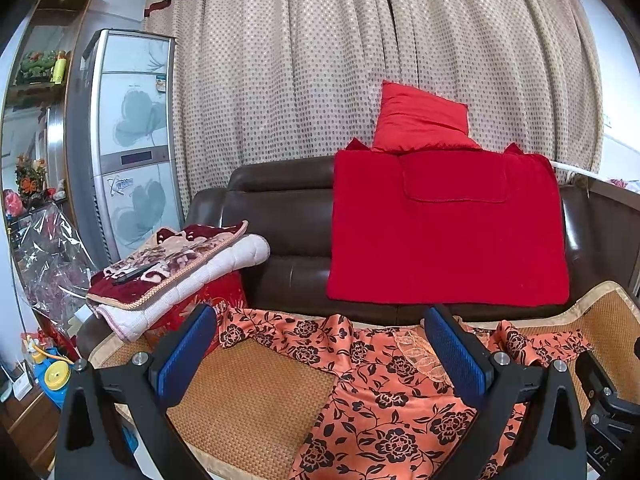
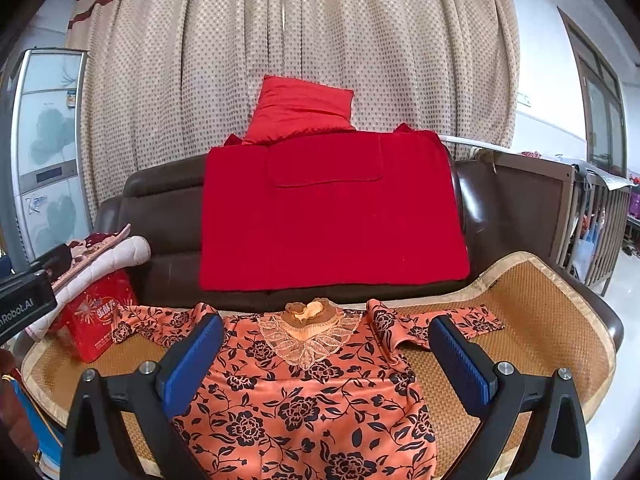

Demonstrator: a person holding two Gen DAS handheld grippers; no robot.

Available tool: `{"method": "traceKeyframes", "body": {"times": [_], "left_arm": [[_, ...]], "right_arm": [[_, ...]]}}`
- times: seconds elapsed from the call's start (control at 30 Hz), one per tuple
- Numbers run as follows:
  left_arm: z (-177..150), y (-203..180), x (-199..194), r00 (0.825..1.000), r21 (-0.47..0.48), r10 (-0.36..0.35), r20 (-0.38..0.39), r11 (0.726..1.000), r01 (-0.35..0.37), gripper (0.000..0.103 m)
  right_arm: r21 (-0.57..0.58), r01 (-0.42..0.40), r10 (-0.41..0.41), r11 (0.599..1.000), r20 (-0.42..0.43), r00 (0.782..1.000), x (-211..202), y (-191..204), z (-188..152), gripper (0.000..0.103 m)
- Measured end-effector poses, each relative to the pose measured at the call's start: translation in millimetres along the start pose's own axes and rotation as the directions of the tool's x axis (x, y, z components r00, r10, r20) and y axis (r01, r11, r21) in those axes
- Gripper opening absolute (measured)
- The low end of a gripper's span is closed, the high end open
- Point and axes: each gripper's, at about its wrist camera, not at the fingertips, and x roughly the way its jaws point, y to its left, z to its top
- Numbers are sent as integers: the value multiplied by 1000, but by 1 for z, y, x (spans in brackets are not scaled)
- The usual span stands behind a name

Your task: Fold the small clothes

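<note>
Hovering over blouse (image 2: 304, 408) spread flat on mat (image 2: 532, 312), collar at 12 o'clock, ready for folding; left gripper (image 1: 320, 354) and right gripper (image 2: 326, 354) both apart, holding nothing.

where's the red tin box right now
In the right wrist view, the red tin box stands at the mat's left end, beside the floral top's sleeve.

Both grippers share one build: the left gripper (image 1: 320, 356) and right gripper (image 2: 326, 360) have black angular arms, ribbed blue pads (image 2: 460, 360) and silver screws (image 1: 140, 358). White lettering (image 2: 16, 308) marks a black housing.
</note>
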Motion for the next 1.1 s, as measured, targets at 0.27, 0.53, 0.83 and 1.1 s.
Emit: {"method": "traceKeyframes", "body": {"times": [0.27,0.53,0.83,1.1], "left_arm": [[-8,-11,20,999,14,-5,-35,1000,5,103],[-26,-41,79,993,35,-34,-115,999,38,103],[-99,-139,235,901,44,-158,-403,980,192,103],[-144,-187,293,850,98,-188,-492,958,268,103]], "right_arm": [[24,9,-9,1000,-35,999,19,-9,-5,103],[85,58,-51,995,-77,996,76,-46,-15,103],[595,7,3,804,-16,1000,198,-216,-78,103],[881,17,71,473,-58,996,276,-345,-136,80]]}}
